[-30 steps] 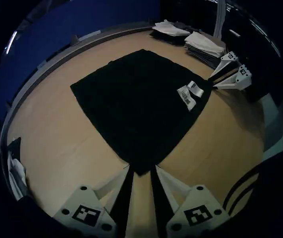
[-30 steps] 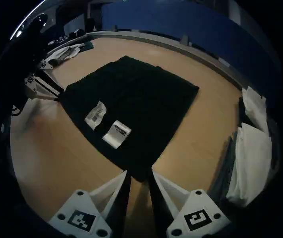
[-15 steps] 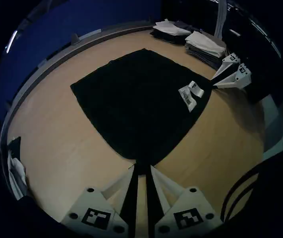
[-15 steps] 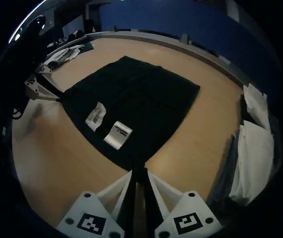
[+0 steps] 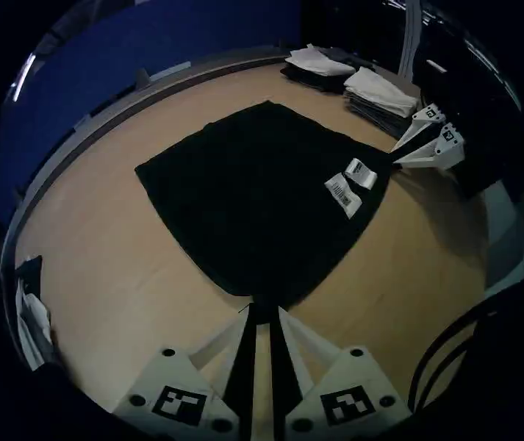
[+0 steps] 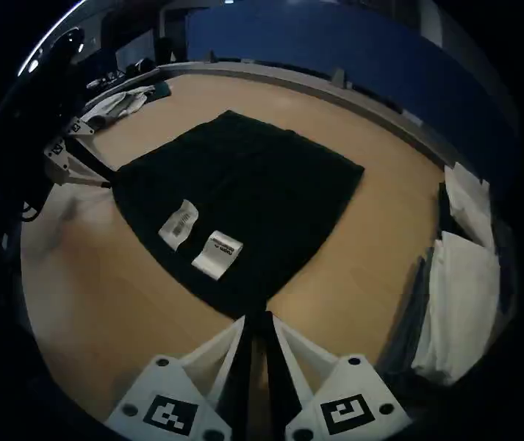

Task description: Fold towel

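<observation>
The towel [image 5: 262, 198] lies flat on the table [image 5: 115, 279]. The left gripper [image 5: 262, 317] and right gripper [image 6: 258, 323] each pinch a near corner (labels [image 6: 216, 255] face up). Grasping looks done; next, lift both corners evenly and carry them to the far edge.

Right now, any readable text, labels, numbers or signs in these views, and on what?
Nothing legible.
White barcode tag on the black cloth towel: too small to read.
White printed tag beside it: blurred.
Black-and-white square markers on the right gripper: patterns, no words.
</observation>
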### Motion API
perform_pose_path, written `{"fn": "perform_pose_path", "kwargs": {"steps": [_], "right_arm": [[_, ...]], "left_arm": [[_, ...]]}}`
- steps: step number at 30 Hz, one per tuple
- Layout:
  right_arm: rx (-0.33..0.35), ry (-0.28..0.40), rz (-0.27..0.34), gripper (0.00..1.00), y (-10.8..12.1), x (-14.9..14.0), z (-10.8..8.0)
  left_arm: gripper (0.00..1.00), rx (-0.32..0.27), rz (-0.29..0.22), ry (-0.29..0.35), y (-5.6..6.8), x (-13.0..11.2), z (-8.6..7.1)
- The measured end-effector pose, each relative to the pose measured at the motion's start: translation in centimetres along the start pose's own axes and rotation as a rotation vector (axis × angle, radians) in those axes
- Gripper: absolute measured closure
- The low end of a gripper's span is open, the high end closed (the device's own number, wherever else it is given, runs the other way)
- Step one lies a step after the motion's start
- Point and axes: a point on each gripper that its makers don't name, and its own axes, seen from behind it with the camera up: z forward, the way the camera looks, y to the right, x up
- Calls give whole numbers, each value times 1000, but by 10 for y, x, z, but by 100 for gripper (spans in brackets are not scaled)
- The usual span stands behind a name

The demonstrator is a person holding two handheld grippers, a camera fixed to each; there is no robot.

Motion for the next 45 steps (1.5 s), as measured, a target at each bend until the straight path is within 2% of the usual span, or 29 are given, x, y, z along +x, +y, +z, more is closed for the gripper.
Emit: {"fn": "perform_pose_path", "kwargs": {"steps": [9, 21, 35, 39, 45], "right_arm": [[-9, 35, -5, 89, 1, 20, -20], [-9, 70, -15, 89, -2, 48, -60], [0, 90, -9, 89, -7, 67, -96], [3, 98, -7, 89, -9, 71, -103], [0, 100, -9, 89, -10, 72, -105]], "left_arm": [[88, 16, -24, 32, 0, 18, -17], [88, 53, -78, 100, -8, 47, -58], [89, 78, -129, 158, -6, 64, -98], [89, 83, -141, 166, -5, 65, -106], [88, 83, -144, 169, -3, 64, -109]]}}
